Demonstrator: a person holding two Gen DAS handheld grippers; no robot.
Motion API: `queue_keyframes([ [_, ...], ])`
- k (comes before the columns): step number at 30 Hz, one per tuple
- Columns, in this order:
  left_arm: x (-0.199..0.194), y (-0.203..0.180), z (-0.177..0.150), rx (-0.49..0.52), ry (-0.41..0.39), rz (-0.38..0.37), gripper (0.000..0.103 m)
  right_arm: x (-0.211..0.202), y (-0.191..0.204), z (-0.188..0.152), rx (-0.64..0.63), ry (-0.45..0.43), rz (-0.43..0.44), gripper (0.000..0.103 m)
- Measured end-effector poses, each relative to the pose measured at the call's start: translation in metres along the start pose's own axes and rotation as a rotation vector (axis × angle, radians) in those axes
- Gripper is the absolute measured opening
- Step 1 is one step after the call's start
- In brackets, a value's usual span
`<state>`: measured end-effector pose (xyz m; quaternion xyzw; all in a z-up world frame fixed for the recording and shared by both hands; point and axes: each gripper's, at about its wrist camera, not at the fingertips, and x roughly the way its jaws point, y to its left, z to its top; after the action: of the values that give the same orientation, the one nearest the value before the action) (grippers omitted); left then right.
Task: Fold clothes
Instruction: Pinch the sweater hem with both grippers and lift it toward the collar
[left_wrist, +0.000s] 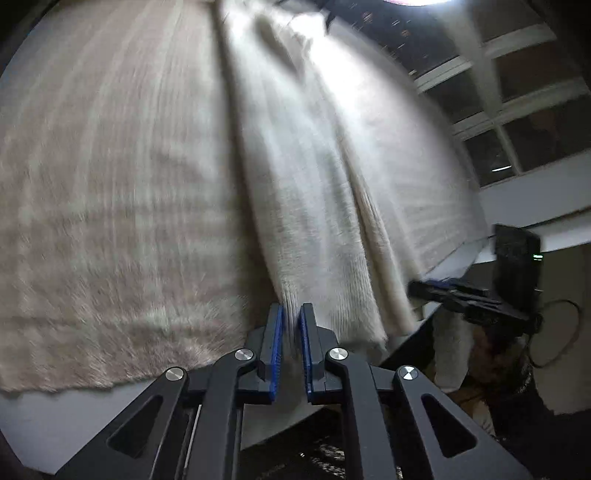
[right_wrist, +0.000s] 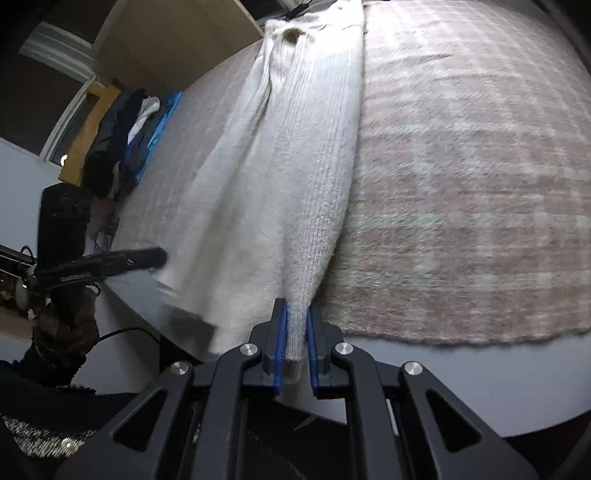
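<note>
Now I have both sets of fingers pinched on the cream knit sweater (right_wrist: 295, 184): the left gripper (left_wrist: 291, 325) and right gripper (right_wrist: 296, 332) each clamp its near hem. It stretches away across the pink plaid blanket (right_wrist: 461, 184) on the bed. I judge the fold just begun; next, carry the hem toward the collar evenly.

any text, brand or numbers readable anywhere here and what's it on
A pale printed word on the side of the left gripper, seen in the right wrist view: too blurred to read.
Green indicator light on the black device in the left wrist view: a light only, no characters.
White knit sweater, plaid blanket, pile of clothes: no text visible.
Nothing else legible in either view.
</note>
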<state>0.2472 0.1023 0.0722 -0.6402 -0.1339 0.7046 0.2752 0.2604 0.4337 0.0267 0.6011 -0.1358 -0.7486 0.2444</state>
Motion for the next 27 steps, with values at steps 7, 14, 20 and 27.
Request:
queue_keyframes([
  [7, 0.009, -0.012, -0.009, 0.062, -0.011, 0.032, 0.048, 0.003, -0.013, -0.008, 0.039, 0.030, 0.071, 0.044],
  [14, -0.008, -0.030, 0.003, 0.096, -0.032, -0.078, 0.008, 0.003, -0.011, 0.006, 0.052, 0.039, 0.174, 0.011],
  [20, -0.074, -0.045, 0.047, 0.108, -0.176, -0.204, 0.007, -0.055, 0.008, 0.057, 0.056, -0.105, 0.358, 0.011],
  [27, -0.134, -0.040, 0.154, 0.131, -0.390, -0.210, 0.005, -0.103, 0.010, 0.179, 0.038, -0.263, 0.368, 0.011],
])
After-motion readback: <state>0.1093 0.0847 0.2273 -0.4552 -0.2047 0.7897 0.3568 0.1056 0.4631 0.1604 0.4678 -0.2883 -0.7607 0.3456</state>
